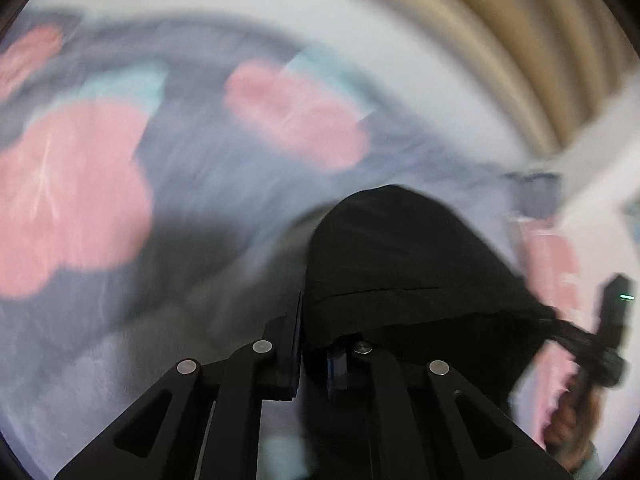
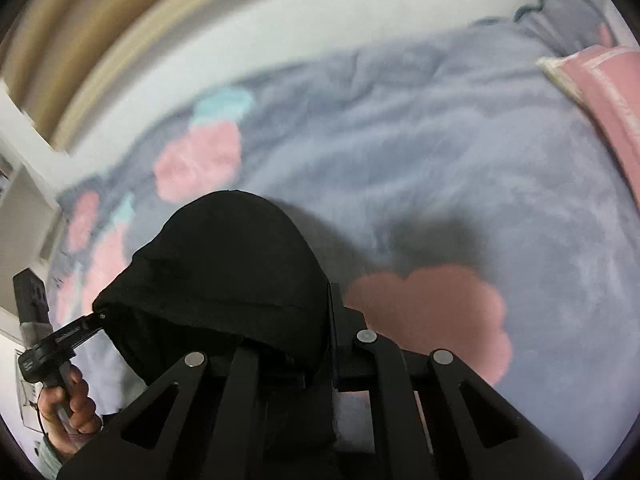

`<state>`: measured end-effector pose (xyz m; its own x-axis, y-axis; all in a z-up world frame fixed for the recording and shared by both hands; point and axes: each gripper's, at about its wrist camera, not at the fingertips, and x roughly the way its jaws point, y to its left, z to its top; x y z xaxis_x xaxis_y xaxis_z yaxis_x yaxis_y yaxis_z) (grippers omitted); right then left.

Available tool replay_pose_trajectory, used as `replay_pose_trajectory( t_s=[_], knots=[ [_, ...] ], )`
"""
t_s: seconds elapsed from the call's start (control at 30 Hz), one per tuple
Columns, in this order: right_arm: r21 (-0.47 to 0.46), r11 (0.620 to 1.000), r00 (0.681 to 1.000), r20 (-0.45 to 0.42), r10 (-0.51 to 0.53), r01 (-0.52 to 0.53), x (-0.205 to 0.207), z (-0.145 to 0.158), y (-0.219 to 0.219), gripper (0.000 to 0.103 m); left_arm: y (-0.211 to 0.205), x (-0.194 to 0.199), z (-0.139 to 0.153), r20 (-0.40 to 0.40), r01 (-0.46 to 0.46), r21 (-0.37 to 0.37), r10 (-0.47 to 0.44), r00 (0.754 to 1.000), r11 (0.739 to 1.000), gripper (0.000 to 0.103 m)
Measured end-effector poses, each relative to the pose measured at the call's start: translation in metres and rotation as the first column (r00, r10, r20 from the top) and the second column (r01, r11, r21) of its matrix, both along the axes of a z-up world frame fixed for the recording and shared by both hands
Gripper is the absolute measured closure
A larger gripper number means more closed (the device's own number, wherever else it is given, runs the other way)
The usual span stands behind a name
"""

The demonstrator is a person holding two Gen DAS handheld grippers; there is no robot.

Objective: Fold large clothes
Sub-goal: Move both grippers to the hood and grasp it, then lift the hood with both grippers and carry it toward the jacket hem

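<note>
Black garment (image 1: 400,264) pinched in left hand-held gripper (image 1: 314,344) and in right hand-held gripper (image 2: 320,344), stretched between both above grey blanket (image 2: 440,152) with pink flowers (image 2: 432,312). Pink pillow (image 2: 608,88) at far right edge of bed. Left view motion-blurred.

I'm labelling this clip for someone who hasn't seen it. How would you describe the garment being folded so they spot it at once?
Start from the grey-blue blanket with pink flower shapes that fills both views. Held up over it is the black garment, pinched by the left gripper and the right gripper. It is the only plain black cloth, with no pattern.
</note>
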<state>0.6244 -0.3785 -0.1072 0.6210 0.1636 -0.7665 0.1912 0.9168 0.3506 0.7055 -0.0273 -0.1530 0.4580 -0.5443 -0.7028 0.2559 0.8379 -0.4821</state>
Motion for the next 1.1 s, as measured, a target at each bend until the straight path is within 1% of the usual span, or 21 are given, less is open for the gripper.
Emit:
replay_pose_trajectory(
  t_s=[0.03, 0.07, 0.1, 0.13, 0.17, 0.23, 0.3, 0.33, 0.37, 0.4, 0.47, 0.53, 0.57, 0.63, 0.67, 0.7, 0.8, 0.9, 0.97, 1.03, 1.1],
  knots=[
    [0.005, 1.0, 1.0, 0.022, -0.004, 0.004, -0.007, 0.005, -0.003, 0.094, 0.002, -0.013, 0.022, 0.07, 0.038, -0.043, -0.035, 0.997, 0.998, 0.094],
    [0.013, 1.0, 0.999, 0.046, -0.009, 0.008, -0.016, 0.009, -0.008, 0.094, 0.003, -0.02, 0.033, 0.109, 0.063, -0.058, -0.056, 0.992, 0.996, 0.091],
    [0.018, 1.0, 0.998, 0.053, -0.014, 0.014, -0.02, 0.006, -0.013, 0.094, 0.003, -0.024, 0.037, 0.125, 0.081, -0.059, -0.073, 0.989, 0.995, 0.091],
    [0.013, 1.0, 0.999, 0.045, -0.022, 0.022, -0.021, -0.001, -0.015, 0.092, 0.001, -0.023, 0.032, 0.111, 0.089, -0.042, -0.084, 0.99, 0.995, 0.091],
    [0.014, 1.0, 0.999, 0.026, -0.025, 0.025, -0.018, -0.01, -0.018, 0.09, -0.003, -0.015, 0.016, 0.069, 0.088, 0.008, -0.088, 0.994, 0.996, 0.09],
    [0.017, 0.999, 0.999, -0.047, -0.026, 0.027, -0.004, -0.043, -0.02, 0.089, -0.013, 0.005, -0.035, -0.064, 0.09, 0.133, -0.082, 0.995, 0.987, 0.09],
    [-0.029, 0.999, 0.989, -0.144, -0.022, 0.018, 0.01, -0.08, -0.017, 0.089, -0.021, 0.015, -0.078, -0.16, 0.123, 0.202, -0.091, 0.983, 0.972, 0.089],
    [-0.029, 1.0, 0.983, -0.182, -0.014, 0.009, 0.015, -0.094, -0.017, 0.089, -0.023, 0.018, -0.102, -0.207, 0.143, 0.195, -0.102, 0.973, 0.97, 0.088],
    [-0.004, 1.0, 0.977, -0.213, -0.007, 0.006, 0.018, -0.11, -0.017, 0.088, -0.02, 0.018, -0.11, -0.209, 0.133, 0.168, -0.097, 0.973, 0.977, 0.086],
    [0.017, 1.0, 0.977, -0.214, -0.01, 0.014, 0.017, -0.117, -0.019, 0.087, -0.015, 0.018, -0.114, -0.205, 0.112, 0.129, -0.084, 0.975, 0.985, 0.086],
    [0.031, 0.999, 0.978, -0.208, -0.007, 0.013, 0.018, -0.117, -0.021, 0.085, -0.007, 0.019, -0.115, -0.22, 0.083, 0.073, -0.065, 0.973, 0.994, 0.085],
    [0.024, 1.0, 0.976, -0.216, 0.009, -0.004, 0.018, -0.114, -0.02, 0.083, -0.005, 0.015, -0.11, -0.207, 0.087, 0.075, -0.069, 0.976, 0.993, 0.083],
    [0.019, 1.0, 0.975, -0.223, 0.019, -0.015, 0.017, -0.112, -0.02, 0.078, -0.004, 0.011, -0.104, -0.204, 0.096, 0.087, -0.076, 0.976, 0.992, 0.079],
    [0.015, 0.999, 0.971, -0.238, 0.037, -0.034, 0.013, -0.105, -0.022, 0.068, 0.001, -0.003, -0.091, -0.205, 0.121, 0.115, -0.095, 0.974, 0.986, 0.066],
    [0.02, 0.999, 0.968, -0.248, 0.043, -0.039, 0.008, -0.101, -0.023, 0.059, 0.005, -0.01, -0.085, -0.2, 0.13, 0.118, -0.105, 0.974, 0.984, 0.058],
    [0.02, 0.999, 0.965, -0.256, 0.047, -0.044, 0.001, -0.095, -0.025, 0.054, 0.011, -0.021, -0.076, -0.19, 0.142, 0.122, -0.117, 0.975, 0.982, 0.056],
    [0.018, 0.997, 0.961, -0.266, 0.078, -0.076, -0.022, -0.079, -0.023, 0.052, 0.03, -0.045, -0.053, -0.17, 0.157, 0.113, -0.136, 0.976, 0.981, 0.055],
    [0.012, 0.994, 0.961, -0.254, 0.11, -0.111, -0.038, -0.061, -0.022, 0.052, 0.037, -0.05, -0.026, -0.119, 0.162, 0.076, -0.152, 0.981, 0.984, 0.055],
    [-0.049, 0.99, 0.962, -0.245, 0.117, -0.132, -0.041, -0.045, -0.018, 0.052, 0.025, -0.045, -0.007, -0.074, 0.168, 0.074, -0.163, 0.984, 0.983, 0.055],
    [-0.093, 0.988, 0.967, -0.235, 0.1, -0.124, -0.039, -0.037, -0.018, 0.052, 0.011, -0.038, 0.007, -0.041, 0.182, 0.057, -0.179, 0.983, 0.982, 0.055],
    [-0.082, 0.988, 0.967, -0.231, 0.106, -0.128, -0.034, -0.028, -0.018, 0.052, -0.007, -0.028, 0.017, -0.006, 0.203, 0.053, -0.203, 0.979, 0.978, 0.055]
  ],
)
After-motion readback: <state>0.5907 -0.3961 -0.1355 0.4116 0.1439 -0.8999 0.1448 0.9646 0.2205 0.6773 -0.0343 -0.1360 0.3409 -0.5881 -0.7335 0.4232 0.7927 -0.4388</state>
